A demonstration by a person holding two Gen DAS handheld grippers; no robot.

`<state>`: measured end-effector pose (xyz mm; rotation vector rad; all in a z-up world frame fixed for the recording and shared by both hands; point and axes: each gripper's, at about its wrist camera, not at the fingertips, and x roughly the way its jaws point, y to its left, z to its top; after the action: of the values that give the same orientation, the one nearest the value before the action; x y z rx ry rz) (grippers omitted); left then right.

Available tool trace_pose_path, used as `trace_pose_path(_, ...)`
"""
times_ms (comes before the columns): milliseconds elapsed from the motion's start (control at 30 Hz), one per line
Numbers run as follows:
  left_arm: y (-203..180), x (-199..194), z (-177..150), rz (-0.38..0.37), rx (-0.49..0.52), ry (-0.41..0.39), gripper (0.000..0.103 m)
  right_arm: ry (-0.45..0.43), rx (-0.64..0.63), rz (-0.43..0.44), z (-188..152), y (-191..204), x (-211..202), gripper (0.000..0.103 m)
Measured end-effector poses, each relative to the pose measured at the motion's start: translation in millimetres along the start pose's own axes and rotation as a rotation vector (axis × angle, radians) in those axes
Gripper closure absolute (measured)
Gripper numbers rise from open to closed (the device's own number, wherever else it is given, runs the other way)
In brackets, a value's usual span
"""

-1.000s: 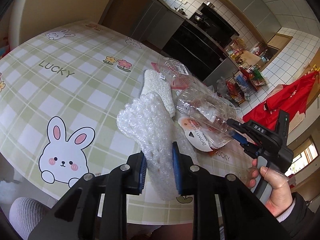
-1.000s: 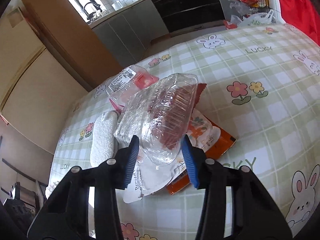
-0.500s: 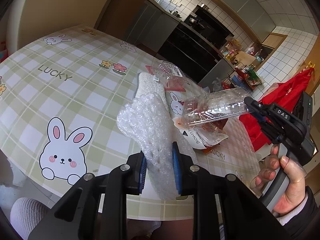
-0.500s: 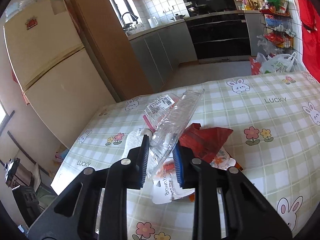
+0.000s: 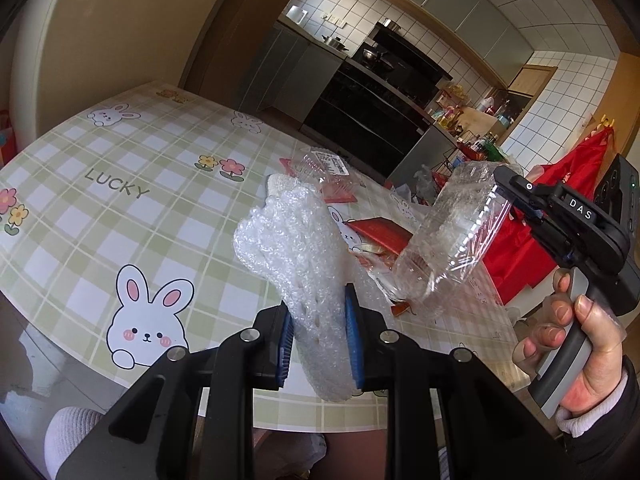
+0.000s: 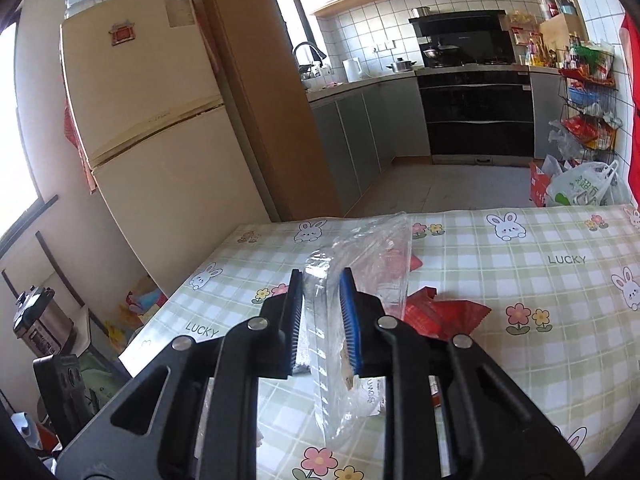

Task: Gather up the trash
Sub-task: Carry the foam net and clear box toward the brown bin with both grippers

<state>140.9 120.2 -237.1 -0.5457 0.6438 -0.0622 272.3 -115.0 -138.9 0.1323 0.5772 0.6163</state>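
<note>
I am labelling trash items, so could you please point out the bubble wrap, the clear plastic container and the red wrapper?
bubble wrap (image 5: 296, 256): left wrist view, middle of the wad.
clear plastic container (image 5: 452, 236): left wrist view, its ribbed side wall.
red wrapper (image 6: 448, 316): right wrist view, its flat crinkled face.

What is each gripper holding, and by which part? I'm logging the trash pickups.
The left gripper pinches the bubble wrap near its lower end. The right gripper clamps the clear plastic container, squashed flat, across its near part.
</note>
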Motion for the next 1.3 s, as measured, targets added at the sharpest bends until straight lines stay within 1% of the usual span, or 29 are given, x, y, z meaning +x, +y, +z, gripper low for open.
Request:
trace_pose_path(133,-5,-19,5,-0.001,0.026,-0.029,0.080,-0.014,-0.021,0.032,-2,10,-23,0.081)
trace_pose_path(300,-15,-43,5,-0.015,0.066,-0.040,0.080,-0.025,-0.026,0.063,-10,20,-60,0.081)
trace_pose_path(600,-40,-97,4,-0.051,0.127,-0.101,0.080,-0.005,-0.054,0.079,-49,38,-133,0.081)
trace_pose_path(800,-58,-128,-4,-0.072,0.169,-0.124,0.080,0.025,-0.035,0.070,-77,44,-167,0.081)
trace_pose_path(1033,-67,-153,-21,-0.070,0.198,-0.127,0.080,0.067,-0.035,0.066,-100,49,-183,0.081)
trace_pose_path(1233,-65,-155,-31,-0.073,0.180,-0.134,0.080,0.106,-0.031,0.071,-110,50,-178,0.081)
trace_pose_path(1300,-67,-151,-32,-0.071,0.181,-0.128,0.080,0.122,-0.023,0.071,-113,47,-174,0.078)
